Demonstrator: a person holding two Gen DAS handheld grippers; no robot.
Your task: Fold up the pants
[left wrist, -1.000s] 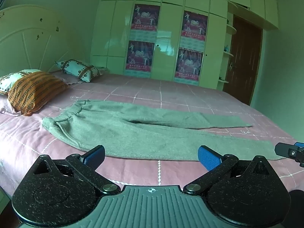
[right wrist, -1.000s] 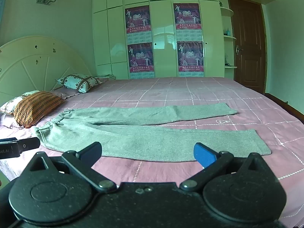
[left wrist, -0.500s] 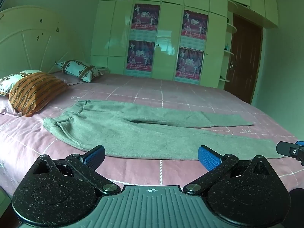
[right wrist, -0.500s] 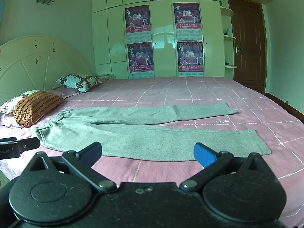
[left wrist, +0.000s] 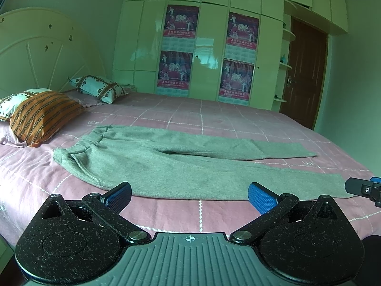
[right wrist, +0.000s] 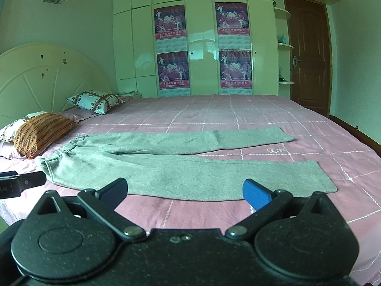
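The grey pants (left wrist: 181,164) lie flat and unfolded on the pink bed (left wrist: 214,116), just in front of the left claw (left wrist: 189,194) and the right claw (right wrist: 184,190), both wide open and empty.

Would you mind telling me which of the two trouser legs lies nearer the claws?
The longer-looking leg along the bed's near edge; the other leg lies beyond it, angled away toward the wardrobe.

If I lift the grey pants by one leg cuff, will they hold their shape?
Probably not: the grey pants lie limp and flat on the bed, so they should droop. The fuzzy knit likely grips the fingers rather than slips. The gathered waistband may drag behind.
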